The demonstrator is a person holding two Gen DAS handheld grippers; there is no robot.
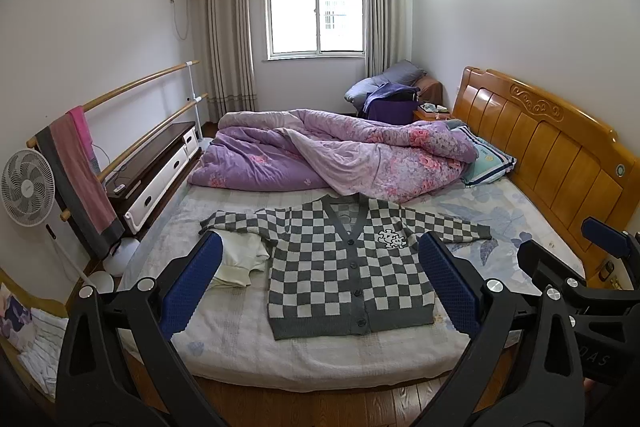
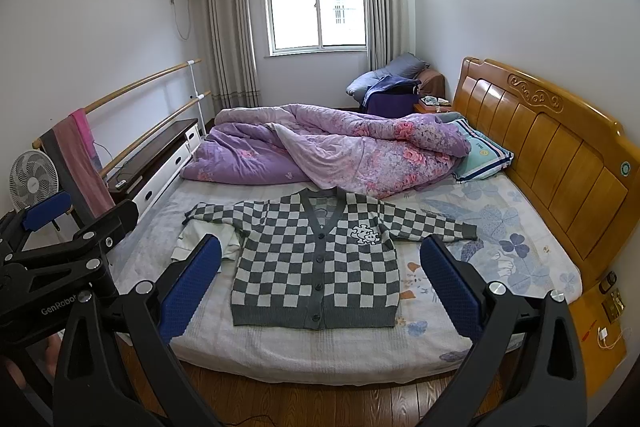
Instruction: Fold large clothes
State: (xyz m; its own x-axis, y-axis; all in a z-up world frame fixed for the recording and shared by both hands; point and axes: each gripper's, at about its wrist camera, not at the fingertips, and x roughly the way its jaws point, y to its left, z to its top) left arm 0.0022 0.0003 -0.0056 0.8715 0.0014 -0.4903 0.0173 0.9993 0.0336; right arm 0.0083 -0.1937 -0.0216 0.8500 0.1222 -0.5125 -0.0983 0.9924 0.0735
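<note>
A grey and white checkered cardigan (image 1: 348, 263) lies flat and buttoned on the bed, sleeves spread to both sides; it also shows in the right wrist view (image 2: 316, 267). A white garment (image 1: 240, 263) lies under its left sleeve, seen too in the right wrist view (image 2: 208, 239). My left gripper (image 1: 320, 279) is open and empty, held above the bed's near edge. My right gripper (image 2: 320, 279) is open and empty beside it. Each gripper shows at the edge of the other's view.
A crumpled purple floral quilt (image 1: 332, 155) and a pillow (image 1: 488, 159) fill the far half of the bed. A wooden headboard (image 1: 552, 147) stands on the right. A fan (image 1: 28, 187), a towel rail (image 1: 80, 179) and a low cabinet (image 1: 156, 171) line the left wall.
</note>
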